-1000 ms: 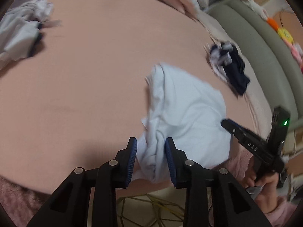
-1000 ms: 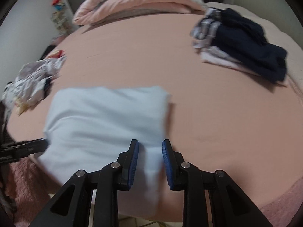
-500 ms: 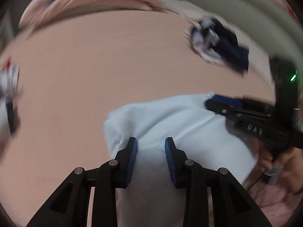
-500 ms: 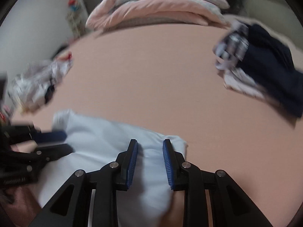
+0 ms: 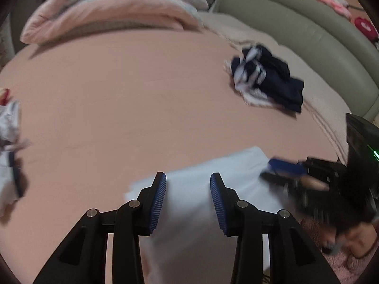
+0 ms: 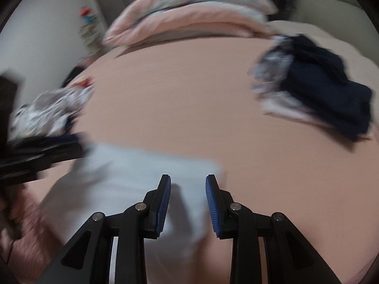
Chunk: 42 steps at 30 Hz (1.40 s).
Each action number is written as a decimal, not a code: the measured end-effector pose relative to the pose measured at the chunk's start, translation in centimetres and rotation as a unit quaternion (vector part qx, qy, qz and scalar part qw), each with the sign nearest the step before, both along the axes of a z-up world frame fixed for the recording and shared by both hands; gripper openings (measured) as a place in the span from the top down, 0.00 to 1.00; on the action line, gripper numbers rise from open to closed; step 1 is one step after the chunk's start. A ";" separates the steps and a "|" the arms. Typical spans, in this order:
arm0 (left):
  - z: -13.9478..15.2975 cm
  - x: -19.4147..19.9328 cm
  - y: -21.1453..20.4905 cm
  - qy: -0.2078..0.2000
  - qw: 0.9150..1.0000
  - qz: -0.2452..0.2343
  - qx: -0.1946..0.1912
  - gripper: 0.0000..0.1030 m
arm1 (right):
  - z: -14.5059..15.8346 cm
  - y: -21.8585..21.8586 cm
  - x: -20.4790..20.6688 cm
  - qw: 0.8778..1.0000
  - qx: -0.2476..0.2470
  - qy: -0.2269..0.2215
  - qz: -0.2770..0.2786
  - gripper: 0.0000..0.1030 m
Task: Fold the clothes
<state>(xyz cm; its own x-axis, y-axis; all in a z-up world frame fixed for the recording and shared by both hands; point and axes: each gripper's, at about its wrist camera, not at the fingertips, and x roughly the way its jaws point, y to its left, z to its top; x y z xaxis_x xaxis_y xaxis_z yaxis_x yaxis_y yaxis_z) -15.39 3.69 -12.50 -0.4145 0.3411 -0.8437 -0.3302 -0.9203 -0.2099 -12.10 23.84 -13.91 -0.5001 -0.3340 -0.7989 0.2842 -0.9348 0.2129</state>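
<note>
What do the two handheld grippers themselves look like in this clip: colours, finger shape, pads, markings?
Both match: the left gripper and right gripper have black angular linkage arms with silver pivot pins, and fingers faced with ribbed blue pads. Seen from the left wrist, the right gripper's body shows a green indicator light. No sleeve is visible.

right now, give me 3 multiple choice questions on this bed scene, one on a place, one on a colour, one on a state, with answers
1. Where does the dark navy pile lie from the left wrist view?
A. far right of the bed
B. under the left gripper
C. on the floor

2. What colour is the garment between the grippers?
A. red
B. pale blue
C. black

3. How do the left gripper pads stand?
A. pressed shut on cloth
B. apart, nothing pinched
C. shut on a hanger

Answers:
1 A, it sits near the grey headboard.
2 B, it is light against the pink sheet.
3 B, a clear gap shows; its jaws have just been opening.
</note>
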 end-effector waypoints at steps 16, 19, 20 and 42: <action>2.5 6.3 -4.3 0.030 0.994 0.090 0.057 0.66 | 3.6 -0.9 4.1 0.997 0.019 0.056 -0.041 0.64; 2.0 7.1 -2.8 0.020 0.997 0.065 0.032 0.66 | 2.3 -3.8 4.7 1.000 0.022 0.015 -0.002 0.64; 1.8 7.2 -2.5 0.017 0.998 0.060 0.016 0.66 | 1.7 -4.1 4.8 0.999 0.033 0.008 0.003 0.64; 0.0 8.6 -9.7 -0.074 0.982 0.171 -0.007 0.55 | 0.0 3.1 5.1 0.993 0.039 -0.030 -0.106 0.46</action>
<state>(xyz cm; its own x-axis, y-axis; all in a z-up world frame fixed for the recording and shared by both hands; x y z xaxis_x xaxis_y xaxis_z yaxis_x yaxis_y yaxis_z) -6.76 -5.98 -12.45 -0.3757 0.1917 -0.9067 0.0320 -0.9751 -0.2194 -7.05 26.95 -13.95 -0.5035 -0.1628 -0.8485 0.0688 -0.9865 0.1484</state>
